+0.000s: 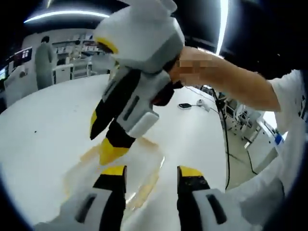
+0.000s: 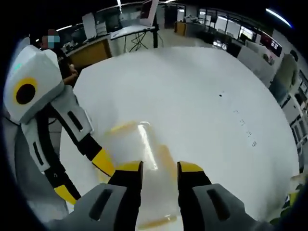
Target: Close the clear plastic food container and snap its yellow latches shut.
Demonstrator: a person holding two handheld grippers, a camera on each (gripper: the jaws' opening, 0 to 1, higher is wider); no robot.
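Observation:
The clear plastic container (image 1: 137, 166) lies on the white table (image 1: 43, 134), with yellow latches along its edges; whether its lid is fully down I cannot tell. My left gripper (image 1: 151, 173) is open, its jaws just over the container's near side. The right gripper (image 1: 103, 137) comes down from above, its yellow-tipped fingers (image 1: 110, 149) apart at the container's far side. In the right gripper view the container (image 2: 139, 144) sits under my open right gripper (image 2: 160, 168), with a yellow latch (image 2: 122, 127) at its far end. The left gripper (image 2: 84, 175) reaches in from the left beside it.
A person's arm (image 1: 240, 82) in a white sleeve holds the right gripper. A small dark device (image 1: 185, 105) and a cable (image 1: 225, 139) lie near the table's far edge. Desks and a standing person (image 1: 44, 60) are in the background. Bare white tabletop (image 2: 192, 96) stretches beyond the container.

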